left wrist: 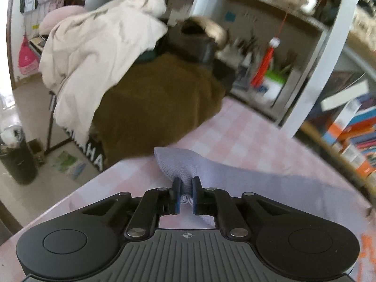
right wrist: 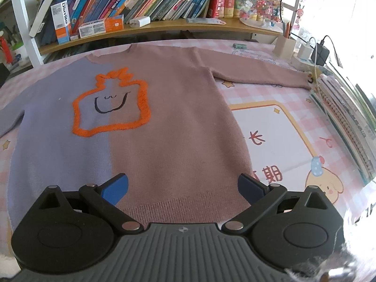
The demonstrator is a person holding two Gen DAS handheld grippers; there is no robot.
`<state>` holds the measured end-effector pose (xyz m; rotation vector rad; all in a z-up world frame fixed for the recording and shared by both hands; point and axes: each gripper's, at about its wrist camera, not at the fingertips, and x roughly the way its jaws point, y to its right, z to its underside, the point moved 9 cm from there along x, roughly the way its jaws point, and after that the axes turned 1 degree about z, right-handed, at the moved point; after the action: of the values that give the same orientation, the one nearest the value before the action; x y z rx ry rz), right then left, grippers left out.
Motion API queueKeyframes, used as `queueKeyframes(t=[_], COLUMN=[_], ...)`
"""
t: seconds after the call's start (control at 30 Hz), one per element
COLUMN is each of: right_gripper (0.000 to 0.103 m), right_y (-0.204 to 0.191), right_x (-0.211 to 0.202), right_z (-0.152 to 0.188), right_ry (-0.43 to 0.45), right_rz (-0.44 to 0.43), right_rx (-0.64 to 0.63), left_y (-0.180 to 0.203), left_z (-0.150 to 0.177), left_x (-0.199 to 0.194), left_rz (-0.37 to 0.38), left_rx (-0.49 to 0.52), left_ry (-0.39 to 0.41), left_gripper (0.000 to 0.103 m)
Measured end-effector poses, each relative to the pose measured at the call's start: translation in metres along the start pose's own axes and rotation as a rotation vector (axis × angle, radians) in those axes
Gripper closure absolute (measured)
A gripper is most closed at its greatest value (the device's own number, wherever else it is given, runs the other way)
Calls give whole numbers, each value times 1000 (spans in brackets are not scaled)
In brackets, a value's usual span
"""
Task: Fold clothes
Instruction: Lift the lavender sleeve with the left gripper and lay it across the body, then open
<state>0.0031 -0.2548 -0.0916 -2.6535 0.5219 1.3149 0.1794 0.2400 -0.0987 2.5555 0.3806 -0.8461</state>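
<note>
Sweater flat on pink checked tablecloth, bookshelf behind.

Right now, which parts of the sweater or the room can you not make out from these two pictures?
- Left wrist view: the lilac sleeve end is hidden between the shut jaws.
- Left wrist view: the shelf items are motion-blurred.
- Right wrist view: the sweater hem is covered by the right gripper body.

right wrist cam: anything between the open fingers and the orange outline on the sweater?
Nothing. In the right wrist view only bare sweater knit runs from the right gripper up to the orange outline: purple left, brown right.
</note>
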Motion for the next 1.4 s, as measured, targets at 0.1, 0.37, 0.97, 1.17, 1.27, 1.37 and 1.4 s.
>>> queueKeyframes(t=[0.1, 0.37, 0.97, 1.17, 1.27, 1.37, 1.4], right_gripper=[3, 3, 3, 3, 3, 3, 3], right_y=[-6, -8, 44, 52, 59, 69, 72], right_x=[4, 14, 50, 55, 56, 59, 60], right_z=[-2, -12, -44, -49, -52, -57, -58], right_ry=[-3, 5, -12, -20, -21, -25, -25], right_rz=[-27, -94, -316, -377, -390, -391, -391], right_rx=[-20, -69, -188, -228, -228, -210, -202], left_y=[11, 61, 227, 297, 319, 338, 343], left_z=[-11, -32, -7, 13, 24, 36, 41], left_x=[-16, -66, -102, -91, -85, -79, -77], left_rz=[53, 178, 149, 180, 191, 198, 199], left_rx=[-50, -121, 86, 165, 184, 205, 213], left_ry=[36, 133, 201, 189, 175, 158, 151], left_gripper=[95, 95, 95, 95, 95, 95, 95])
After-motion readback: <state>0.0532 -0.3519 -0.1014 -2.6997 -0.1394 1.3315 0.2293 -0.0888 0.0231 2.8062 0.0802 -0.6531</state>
